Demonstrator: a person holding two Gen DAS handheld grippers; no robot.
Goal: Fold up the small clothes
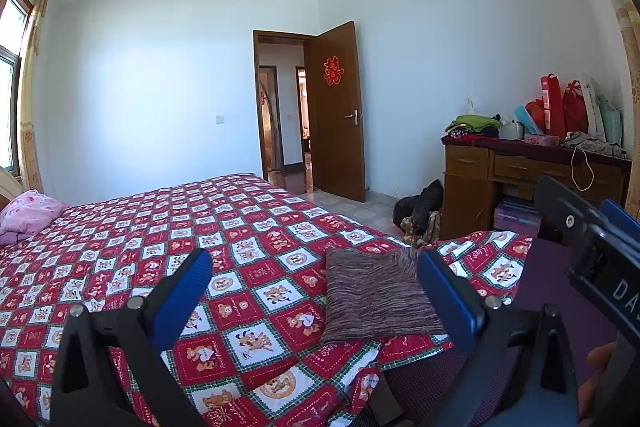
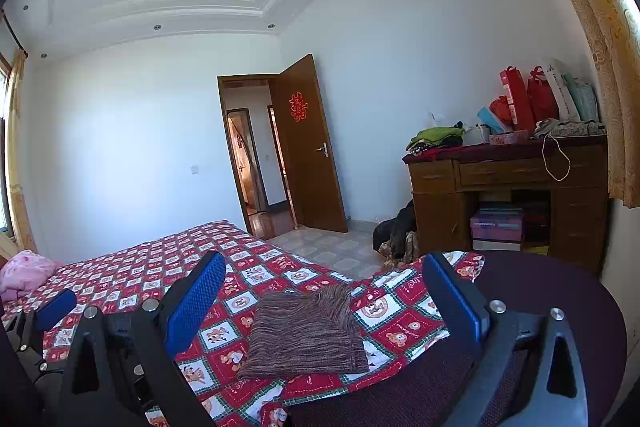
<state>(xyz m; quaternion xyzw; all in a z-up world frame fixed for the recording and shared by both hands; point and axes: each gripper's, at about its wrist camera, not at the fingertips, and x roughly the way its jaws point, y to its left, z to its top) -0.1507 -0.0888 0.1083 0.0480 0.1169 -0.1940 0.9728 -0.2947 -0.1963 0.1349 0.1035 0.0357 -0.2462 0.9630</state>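
The left tool (image 1: 314, 291) is spread wide and holds nothing, raised above the bed (image 1: 168, 227). The folded brown striped knit garment (image 1: 376, 297) lies flat near the bed's near edge, by its right corner. The right tool (image 2: 322, 297) gapes just as wide, also empty. Risk, as I judge it: the bedspread is loose there, so a low pinch could gather it with the garment and spoil the fold. Readable writing: "DA" on the right tool's body, and 1 red double-happiness character (image 1: 334, 71) on the door.
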